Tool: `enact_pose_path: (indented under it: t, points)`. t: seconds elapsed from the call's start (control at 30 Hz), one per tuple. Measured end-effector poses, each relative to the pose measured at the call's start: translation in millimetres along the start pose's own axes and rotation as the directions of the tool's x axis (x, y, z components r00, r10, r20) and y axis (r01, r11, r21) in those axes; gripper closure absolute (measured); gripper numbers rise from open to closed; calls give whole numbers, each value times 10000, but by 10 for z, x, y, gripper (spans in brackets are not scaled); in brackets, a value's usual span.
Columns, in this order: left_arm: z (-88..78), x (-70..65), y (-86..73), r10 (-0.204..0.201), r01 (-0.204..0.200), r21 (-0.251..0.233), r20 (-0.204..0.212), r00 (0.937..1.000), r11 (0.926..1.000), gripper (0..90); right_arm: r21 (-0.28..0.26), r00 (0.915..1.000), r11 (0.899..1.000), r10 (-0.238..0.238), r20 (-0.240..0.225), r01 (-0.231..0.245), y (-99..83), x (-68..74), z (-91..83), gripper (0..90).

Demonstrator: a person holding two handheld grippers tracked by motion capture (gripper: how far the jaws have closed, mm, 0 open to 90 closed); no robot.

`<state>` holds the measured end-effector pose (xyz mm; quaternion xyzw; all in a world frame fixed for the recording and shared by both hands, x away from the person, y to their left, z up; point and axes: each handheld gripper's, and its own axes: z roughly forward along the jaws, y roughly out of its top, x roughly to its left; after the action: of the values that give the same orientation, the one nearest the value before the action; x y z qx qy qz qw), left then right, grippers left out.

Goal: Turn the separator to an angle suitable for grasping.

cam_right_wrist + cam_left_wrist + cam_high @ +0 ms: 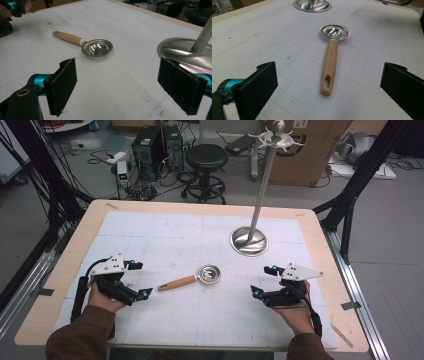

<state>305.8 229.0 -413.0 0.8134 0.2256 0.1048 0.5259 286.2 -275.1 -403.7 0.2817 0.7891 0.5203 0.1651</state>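
One wooden-handled scoop [331, 53] — handle engraving too blurred to read.

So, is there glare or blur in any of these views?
High view: sharp, even light, glare on the stand base. Left gripper view: spoon sharp, near jaws soft. Right gripper view: bright reflection in the spoon bowl, background blurred.

The scoop [331, 53] pairs a glossy metal bowl with a smooth matt wooden handle; the stand [248, 240] is polished metal, the table [320, 250] pale wood.
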Motion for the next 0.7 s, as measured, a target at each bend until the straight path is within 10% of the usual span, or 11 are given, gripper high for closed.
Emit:
enact_pose_path:
  t: [0.7]
  points:
    - [325, -11, 242, 209, -243, 854, 398, 9990, 9961, 17, 120, 10000, 9999, 69, -16, -69, 0, 10, -1, 148]
